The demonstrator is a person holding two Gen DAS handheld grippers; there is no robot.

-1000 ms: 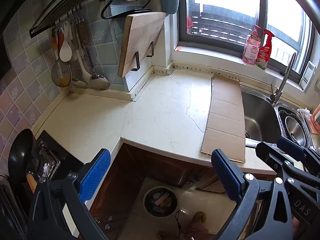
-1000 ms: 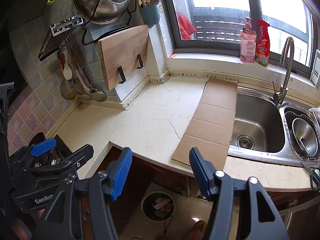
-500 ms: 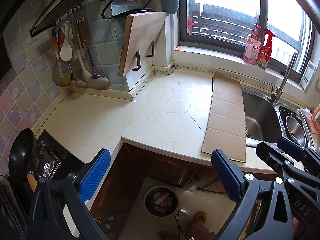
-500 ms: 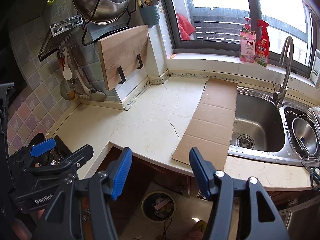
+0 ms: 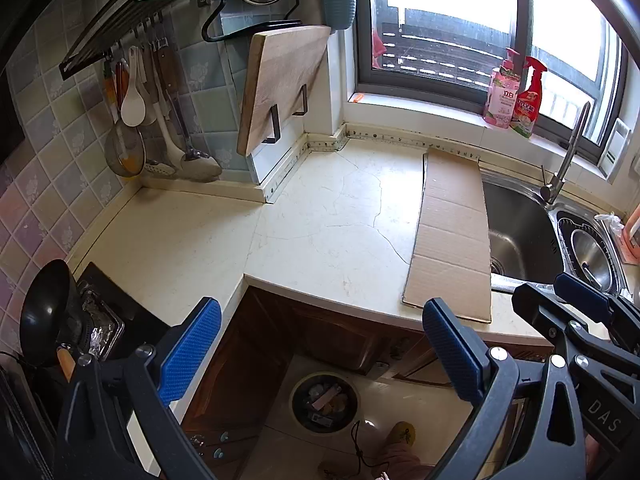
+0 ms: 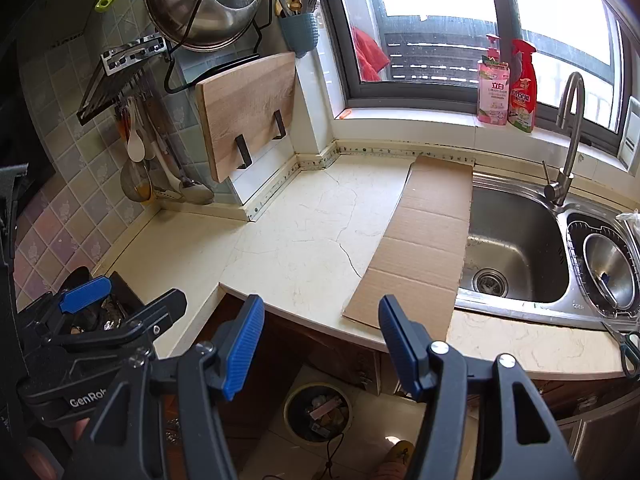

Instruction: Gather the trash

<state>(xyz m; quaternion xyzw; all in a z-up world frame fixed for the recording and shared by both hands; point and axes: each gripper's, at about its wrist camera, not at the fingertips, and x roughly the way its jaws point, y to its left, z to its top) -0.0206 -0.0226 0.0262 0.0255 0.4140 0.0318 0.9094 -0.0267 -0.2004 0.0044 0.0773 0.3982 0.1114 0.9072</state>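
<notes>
Flat corrugated cardboard (image 6: 424,240) on cracked marble counter (image 6: 304,248), beside steel sink (image 6: 516,248).

Cream stone counter (image 6: 304,248) w/ hairline cracks, L-shaped. Steel sink (image 6: 516,248) at right, curved faucet (image 6: 570,136) on its far edge. Wooden cutting board (image 6: 250,112) hangs on wall brackets far left; ladles & spoons (image 5: 136,120) dangle from a rack left of it. Steel pot w/ lid (image 6: 204,0) sits on the wire shelf above. Pink soap bottle (image 6: 494,88) & red spray bottle (image 6: 522,88) side by side on the sill. Scissors (image 6: 628,348) near right on counter. Black pan (image 5: 44,312) on stove, near left.
</notes>
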